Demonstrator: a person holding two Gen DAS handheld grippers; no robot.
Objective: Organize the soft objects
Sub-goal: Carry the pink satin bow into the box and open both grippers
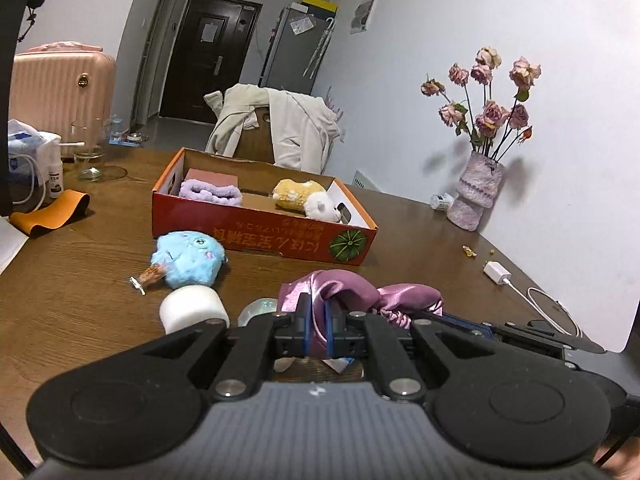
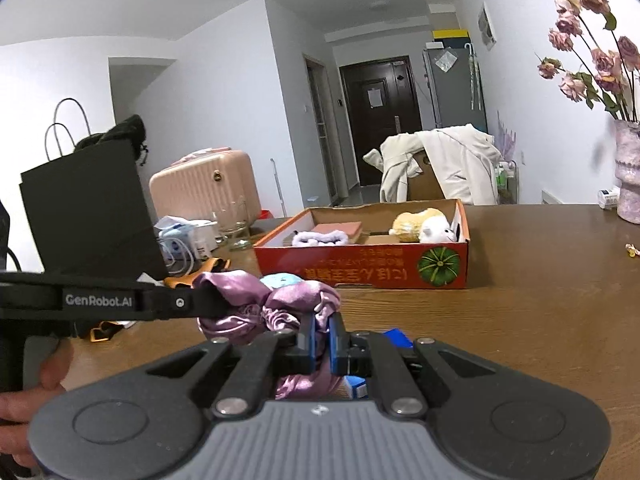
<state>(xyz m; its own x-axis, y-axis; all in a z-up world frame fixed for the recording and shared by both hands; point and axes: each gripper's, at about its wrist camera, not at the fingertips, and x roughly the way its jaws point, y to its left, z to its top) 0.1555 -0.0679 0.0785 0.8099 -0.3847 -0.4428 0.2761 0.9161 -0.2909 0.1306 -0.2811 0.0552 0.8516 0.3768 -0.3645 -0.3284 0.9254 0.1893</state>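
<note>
I have the purple satin cloth (image 1: pixel 344 292) pinched at both ends: my left gripper (image 1: pixel 319 320) has its fingers (image 1: pixel 306 322) clamped narrow on a fold of it, and my right gripper (image 2: pixel 323 340) is clamped the same way on another fold, so the cloth hangs bunched between the two, just ahead of both sets of fingers and seemingly lifted off the counter (image 1: pixel 100 280). It looks very light, limp and slippery, with a ruffled elastic edge; I judge a thin single layer could slide out of the pads, so a gathered fold or that ruffled hem is the safer place to hold. Beyond my fingers stands one orange box (image 1: pixel 256 236), open, and inside it I count two soft things plainly, a lilac fluffy band (image 1: pixel 210 192) and a yellow-and-white plush (image 1: pixel 306 200), plus one pink block (image 1: pixel 212 178) behind the band. Left of my left fingers, in front of the box, lies one blue plush (image 1: pixel 188 256), and nearer still one white roll (image 1: pixel 194 308). So one cloth in hand, one plush outside, two soft items boxed.
</note>
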